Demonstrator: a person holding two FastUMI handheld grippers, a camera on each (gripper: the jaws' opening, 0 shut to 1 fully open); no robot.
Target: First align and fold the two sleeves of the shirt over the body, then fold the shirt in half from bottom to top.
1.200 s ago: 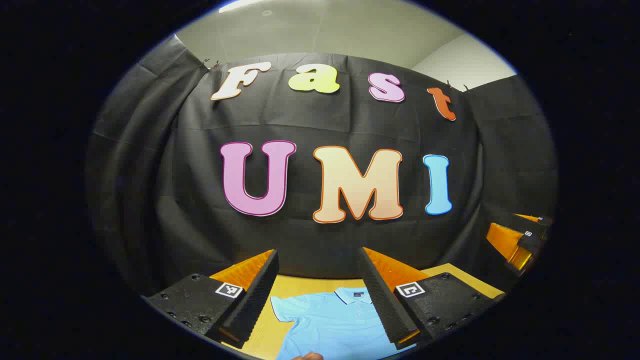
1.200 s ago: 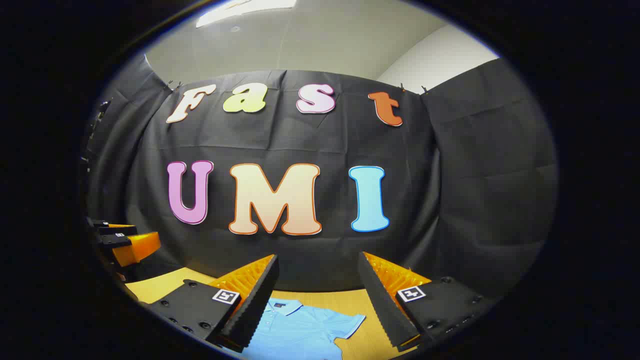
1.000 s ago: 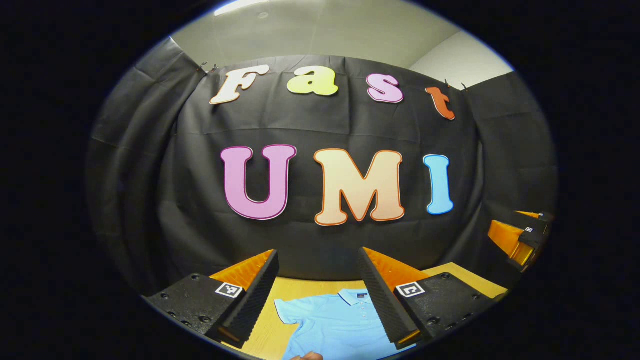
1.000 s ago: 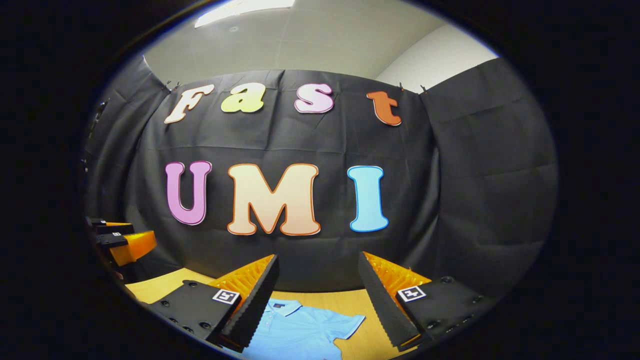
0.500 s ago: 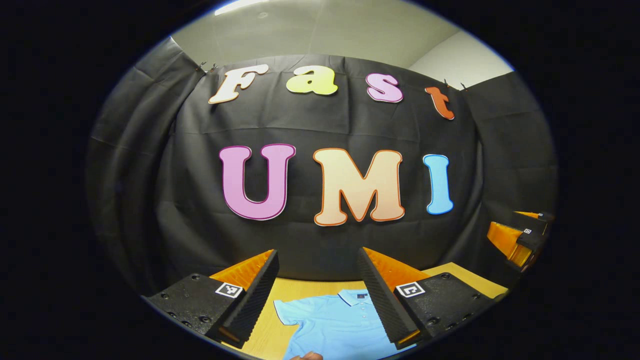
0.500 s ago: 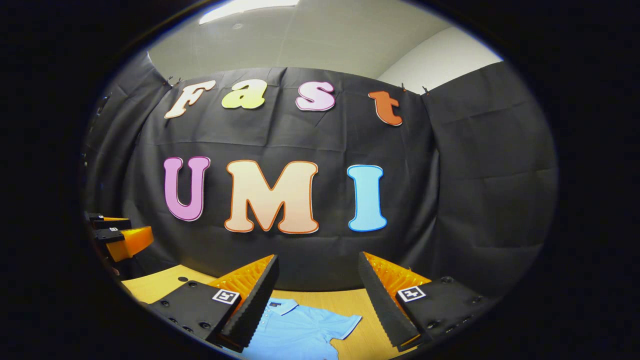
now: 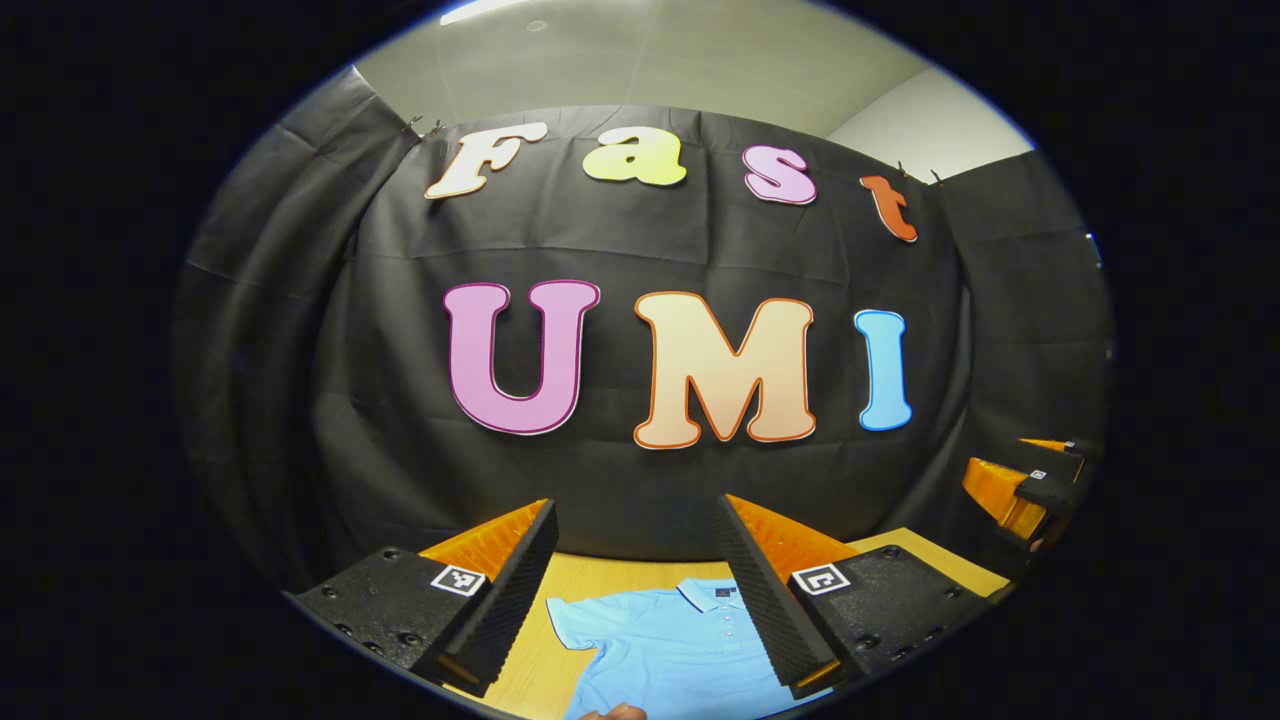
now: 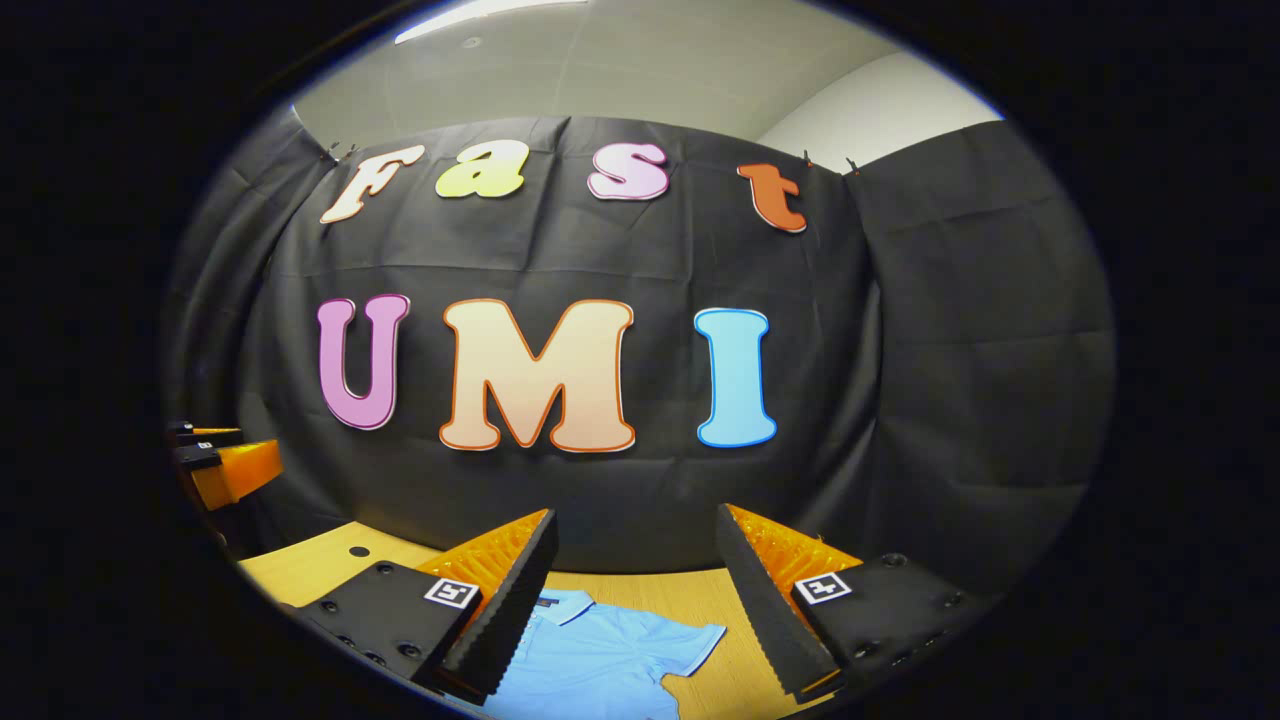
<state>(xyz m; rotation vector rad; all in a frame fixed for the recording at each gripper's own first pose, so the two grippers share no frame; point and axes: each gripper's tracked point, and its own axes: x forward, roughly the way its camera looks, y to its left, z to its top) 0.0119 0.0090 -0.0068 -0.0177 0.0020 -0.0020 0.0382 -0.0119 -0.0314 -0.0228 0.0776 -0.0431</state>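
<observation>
Both tools are held up in the air with fingers spread wide and nothing pinched: the left tool (image 7: 635,590) and the right tool (image 8: 635,600) are aimed mostly at the booth wall, and compared with a second ago the right one has been tipped down a touch, so more counter (image 8: 300,565) is seen. The light blue shirt (image 7: 670,645) is laid flat on the counter below, collar toward the wall, sleeves out, so folding probably hasn't been started.
</observation>
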